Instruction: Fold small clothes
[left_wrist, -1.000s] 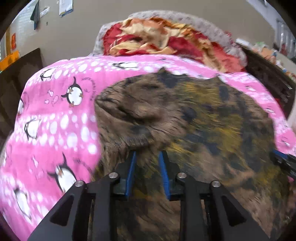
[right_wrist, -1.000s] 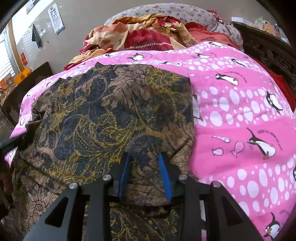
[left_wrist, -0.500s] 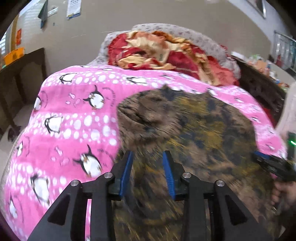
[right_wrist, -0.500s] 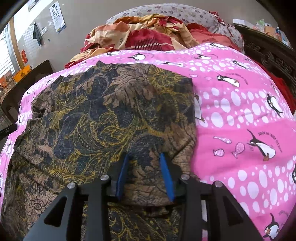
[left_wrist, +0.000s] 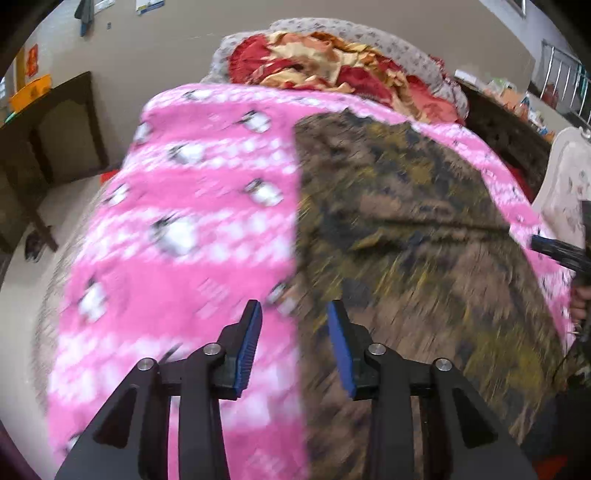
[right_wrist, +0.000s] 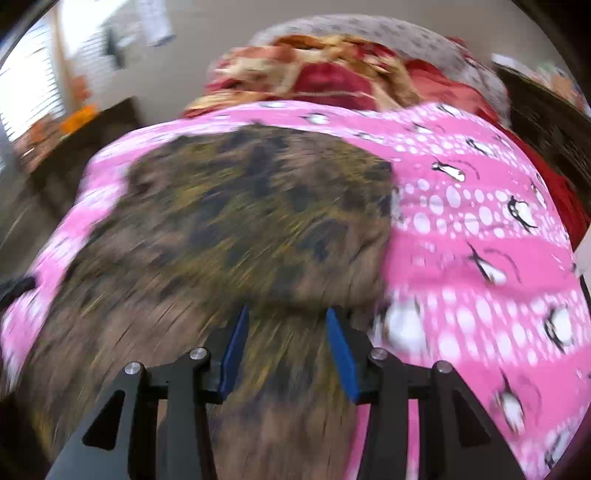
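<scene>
1. The brown-and-gold patterned garment (left_wrist: 406, 229) lies spread on the pink penguin blanket (left_wrist: 192, 221) that covers the bed. Its far edge lies short of the heap of red and cream bedding (left_wrist: 332, 62) at the bed's head, and its near part runs toward the bed's near edge under both tools.

2. The left gripper (left_wrist: 293, 343) has just been opening; its jaws stand a little apart with nothing between them, above the garment's left edge where cloth meets blanket. The risk: if it closes from here, it may catch the blanket along with the garment, or only the blanket.

3. The right gripper (right_wrist: 284, 347) has also just been opening, moderately parted and empty, over the garment (right_wrist: 240, 221) near its right edge. A soft ridge of cloth sits just beyond the jaws; it could spring back or slump, since nothing pins it.

4. Both views are smeared by motion, so I cannot tell how neat the edges lie. A hasty next pinch could take a single layer and drag the folded part askew.

5. Loose cloth near the bed's near edge may slide off if tugged.
</scene>
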